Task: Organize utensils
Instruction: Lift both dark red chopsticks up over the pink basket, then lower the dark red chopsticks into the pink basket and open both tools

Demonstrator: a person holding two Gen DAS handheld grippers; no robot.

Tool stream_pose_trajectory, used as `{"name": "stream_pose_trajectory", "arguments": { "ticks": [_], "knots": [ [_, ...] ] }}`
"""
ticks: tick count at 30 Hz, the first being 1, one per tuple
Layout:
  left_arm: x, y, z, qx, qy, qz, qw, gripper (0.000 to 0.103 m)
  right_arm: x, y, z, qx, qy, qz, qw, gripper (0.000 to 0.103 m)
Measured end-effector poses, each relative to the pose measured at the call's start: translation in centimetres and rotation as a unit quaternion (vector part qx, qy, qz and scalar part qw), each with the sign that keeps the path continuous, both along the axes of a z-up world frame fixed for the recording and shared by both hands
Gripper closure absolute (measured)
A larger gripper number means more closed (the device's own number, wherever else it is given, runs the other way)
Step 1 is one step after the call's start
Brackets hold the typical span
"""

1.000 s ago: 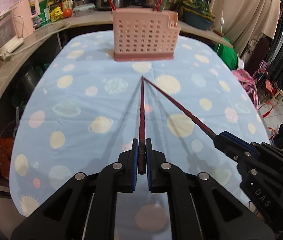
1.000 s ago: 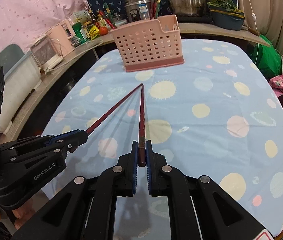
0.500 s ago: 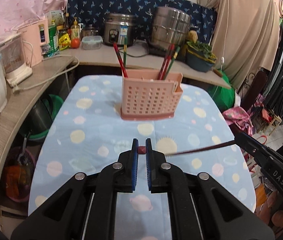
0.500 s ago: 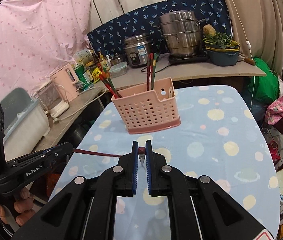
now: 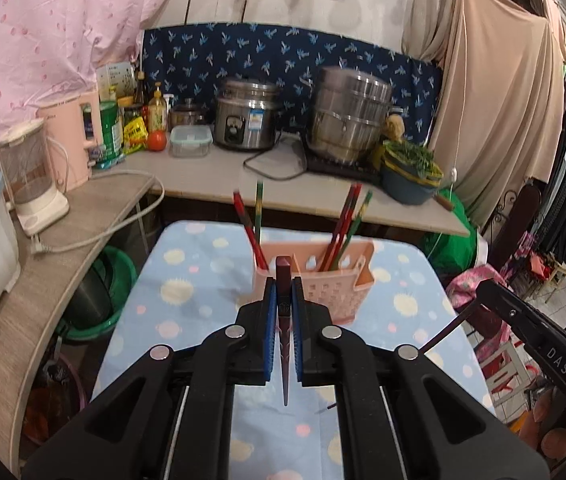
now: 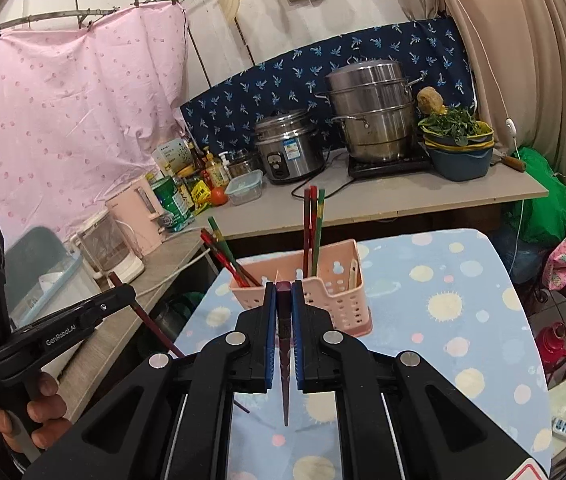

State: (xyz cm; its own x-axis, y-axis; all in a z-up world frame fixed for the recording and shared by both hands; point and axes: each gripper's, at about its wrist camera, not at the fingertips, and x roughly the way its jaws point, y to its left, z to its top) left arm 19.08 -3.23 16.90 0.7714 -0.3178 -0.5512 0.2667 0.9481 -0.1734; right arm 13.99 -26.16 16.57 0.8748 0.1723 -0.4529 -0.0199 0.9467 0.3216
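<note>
A pink perforated utensil basket (image 5: 325,280) stands on the blue spotted table (image 5: 187,292) and holds several red and green chopsticks (image 5: 343,232); it also shows in the right wrist view (image 6: 335,296). My left gripper (image 5: 283,300) is shut on a dark red chopstick (image 5: 284,344) whose thin tip points down toward the camera. My right gripper (image 6: 284,304) is shut on a second dark red chopstick (image 6: 284,360), held the same way. Both grippers are raised above the table, short of the basket. The right gripper (image 5: 531,344) shows at the left view's right edge, the left gripper (image 6: 63,328) at the right view's left.
A counter (image 5: 243,172) behind the table carries a rice cooker (image 5: 247,120), a steel steamer pot (image 5: 349,116), a basin of greens (image 5: 409,176), bottles and a kettle (image 5: 31,176). Green and dark buckets (image 5: 103,292) sit left of the table. Clothes hang at the right.
Both grippers have lifted their chopsticks off the table and tilted up, so the chopstick tips now point down and back. The basket now sits lower and closer in both views.
</note>
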Motion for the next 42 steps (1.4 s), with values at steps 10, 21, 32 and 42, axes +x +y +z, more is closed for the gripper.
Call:
{"name": "stream_pose_trajectory", "arguments": {
  "ticks": [10, 21, 32, 42],
  "knots": [
    [4.7, -0.5, 6.4, -0.023, -0.068, 0.020, 0.9972, 0.096, 6.4, -1.1, 6.4, -0.002, -0.065, -0.018, 0.998, 0.096],
    [9.3, -1.9, 7.6, -0.021, -0.099, 0.028, 0.9944, 0.096, 12.5, -0.4, 6.7, -0.030, -0.061, -0.022, 0.997, 0.096],
    [12.6, -2.9, 2.9, -0.010, -0.052, 0.026, 0.9983, 0.096, 15.5, -0.2, 1.8, -0.032, -0.003, -0.015, 0.999, 0.096],
    [13.6, -3.0, 0.6, -0.003, -0.028, 0.031, 0.9991, 0.096, 16.6, -0.4, -0.8, -0.032, 0.029, -0.015, 0.999, 0.096]
  ]
}}
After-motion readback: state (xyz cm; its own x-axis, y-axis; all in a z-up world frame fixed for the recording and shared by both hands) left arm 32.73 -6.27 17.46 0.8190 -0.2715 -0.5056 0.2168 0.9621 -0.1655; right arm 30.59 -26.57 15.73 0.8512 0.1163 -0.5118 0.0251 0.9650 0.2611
